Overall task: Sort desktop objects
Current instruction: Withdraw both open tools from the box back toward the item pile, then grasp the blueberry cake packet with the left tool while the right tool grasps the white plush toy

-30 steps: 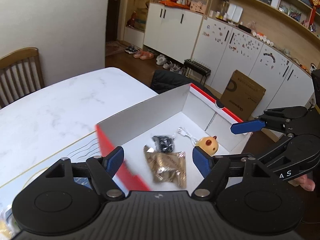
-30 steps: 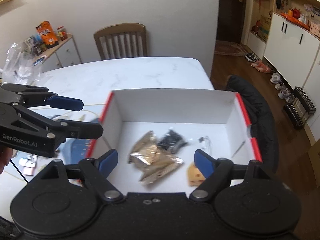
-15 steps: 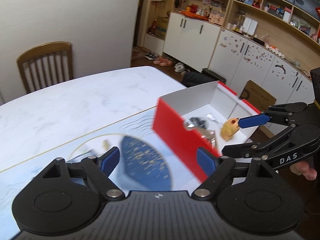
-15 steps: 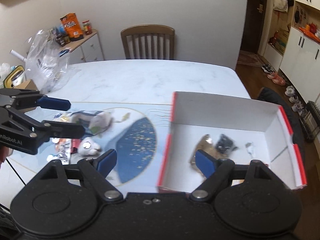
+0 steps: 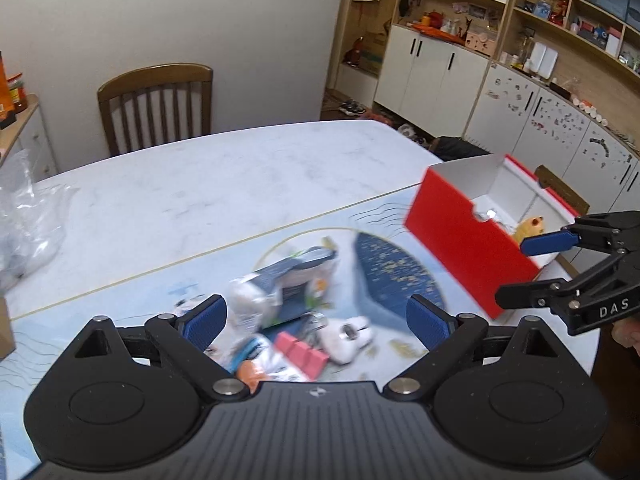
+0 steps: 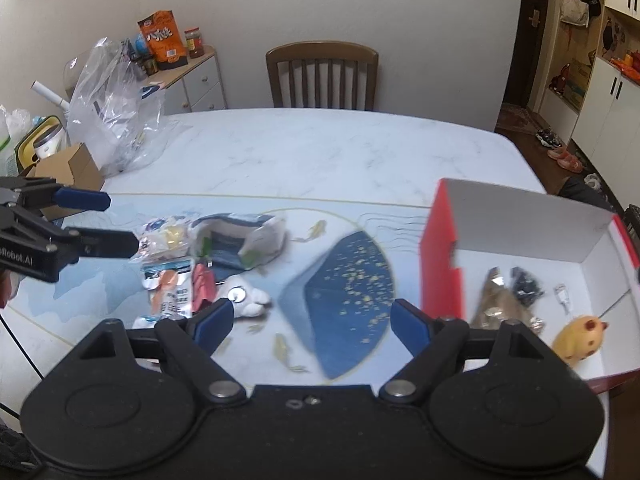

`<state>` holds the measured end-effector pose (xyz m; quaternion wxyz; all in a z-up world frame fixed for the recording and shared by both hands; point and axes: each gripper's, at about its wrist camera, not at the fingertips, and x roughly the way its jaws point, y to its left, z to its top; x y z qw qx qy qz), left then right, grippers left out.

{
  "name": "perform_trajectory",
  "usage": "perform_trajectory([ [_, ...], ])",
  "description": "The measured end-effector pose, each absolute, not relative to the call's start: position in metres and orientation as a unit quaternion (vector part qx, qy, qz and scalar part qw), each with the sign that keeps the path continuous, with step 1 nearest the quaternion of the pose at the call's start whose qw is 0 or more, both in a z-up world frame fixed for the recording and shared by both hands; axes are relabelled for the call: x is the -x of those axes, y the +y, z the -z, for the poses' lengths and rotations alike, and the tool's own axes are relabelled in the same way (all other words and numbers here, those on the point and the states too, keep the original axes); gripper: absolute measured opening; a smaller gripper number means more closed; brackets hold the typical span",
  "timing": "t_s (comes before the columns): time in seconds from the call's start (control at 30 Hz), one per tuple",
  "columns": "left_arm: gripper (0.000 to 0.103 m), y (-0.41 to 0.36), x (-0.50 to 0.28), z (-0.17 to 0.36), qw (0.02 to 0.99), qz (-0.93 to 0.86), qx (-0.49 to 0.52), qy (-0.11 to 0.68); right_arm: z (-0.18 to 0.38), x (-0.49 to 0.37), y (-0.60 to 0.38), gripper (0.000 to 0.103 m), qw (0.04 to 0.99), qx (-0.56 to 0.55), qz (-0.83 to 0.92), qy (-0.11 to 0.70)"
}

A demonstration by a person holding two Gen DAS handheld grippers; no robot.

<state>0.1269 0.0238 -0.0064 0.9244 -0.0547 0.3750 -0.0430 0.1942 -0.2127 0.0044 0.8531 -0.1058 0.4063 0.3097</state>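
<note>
Left wrist view: the left gripper (image 5: 316,316) is empty, its jaws opening above a blurred pile of packets (image 5: 280,300) and a white plush toy (image 5: 348,338) on a pale blue mat (image 5: 120,312). At 3 o'clock the right gripper (image 5: 532,268), lettered "DAS", is spread in front of a red box (image 5: 460,236) with a white inside. The mat lies on a white marbled table (image 5: 208,184). A wooden chair (image 5: 156,108) stands at 11 o'clock; white cupboards (image 5: 440,68) line the wall at 1 o'clock.

Right wrist view: the right gripper (image 6: 310,322) is spread and empty over the mat's dark blue patch (image 6: 344,292). At 9 o'clock the left gripper (image 6: 110,222) reads "Robot.AI". The packets (image 6: 180,264) lie at 10 o'clock. At 3 o'clock the box (image 6: 440,256) holds a yellow toy (image 6: 578,340), a brown packet (image 6: 500,304) and a black item (image 6: 526,282). An orange snack bag (image 6: 162,38) with unreadable print stands on a side cabinet (image 6: 196,80).
</note>
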Motion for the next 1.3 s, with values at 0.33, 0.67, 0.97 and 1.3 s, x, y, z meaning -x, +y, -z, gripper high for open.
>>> perform_trajectory([
  [0.33,0.097,0.063,-0.119,0.040,0.922,0.038,0.014,0.384,0.023,-0.184,-0.168,0.085,0.851,0.111,-0.308,0.411],
  [0.67,0.097,0.084,-0.135,0.070,0.920,0.052,-0.010,0.389,0.057,-0.192,-0.138,0.084,0.847,0.125,-0.303,0.419],
  [0.97,0.097,0.091,-0.154,0.088,0.914,0.075,-0.029,0.397,0.082,-0.203,-0.119,0.081,0.834,0.139,-0.308,0.437],
  [1.3,0.097,0.094,-0.168,0.100,0.910,0.080,-0.033,0.405,0.093,-0.216,-0.113,0.076,0.832,0.126,-0.300,0.449],
])
